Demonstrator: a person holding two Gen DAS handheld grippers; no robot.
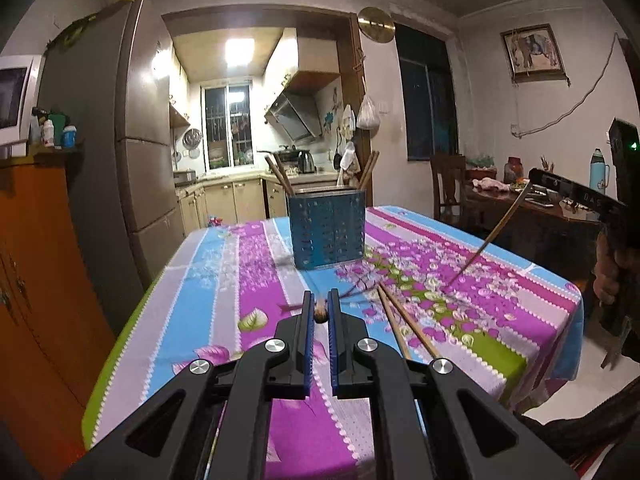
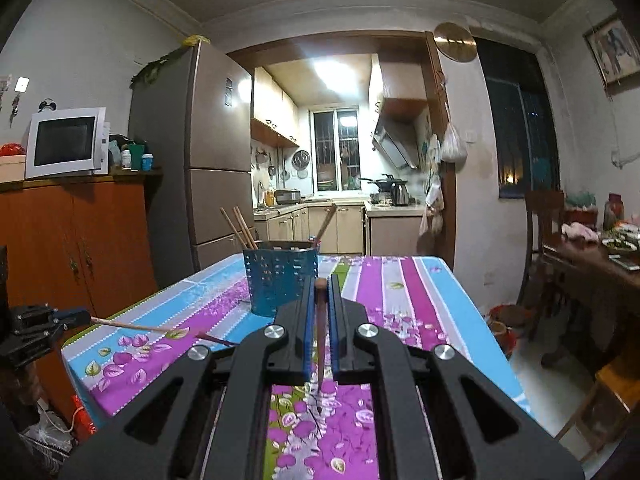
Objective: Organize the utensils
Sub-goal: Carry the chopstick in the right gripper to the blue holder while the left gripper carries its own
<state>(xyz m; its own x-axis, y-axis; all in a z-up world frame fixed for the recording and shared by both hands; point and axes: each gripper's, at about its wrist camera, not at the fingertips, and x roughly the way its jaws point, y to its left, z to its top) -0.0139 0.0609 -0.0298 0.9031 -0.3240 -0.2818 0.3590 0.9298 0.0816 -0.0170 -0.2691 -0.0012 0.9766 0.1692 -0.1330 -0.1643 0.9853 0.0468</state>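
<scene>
A blue perforated utensil holder point(image 1: 327, 230) stands on the floral tablecloth, with several wooden chopsticks leaning in it; it also shows in the right wrist view point(image 2: 278, 280). My left gripper point(image 1: 321, 312) is shut on a chopstick seen end-on; in the right wrist view that chopstick point(image 2: 132, 326) points across the table. My right gripper point(image 2: 320, 292) is shut on a chopstick point(image 2: 321, 344) that hangs down to the cloth; in the left wrist view it point(image 1: 492, 236) slants down from the right. Two loose chopsticks point(image 1: 404, 328) lie on the cloth right of my left gripper.
The table point(image 1: 208, 280) has its edges close on the left and right. A fridge point(image 1: 144, 140) and an orange cabinet point(image 1: 36, 280) stand to the left. A wooden dining table point(image 2: 592, 264) with dishes and a chair stand to the right.
</scene>
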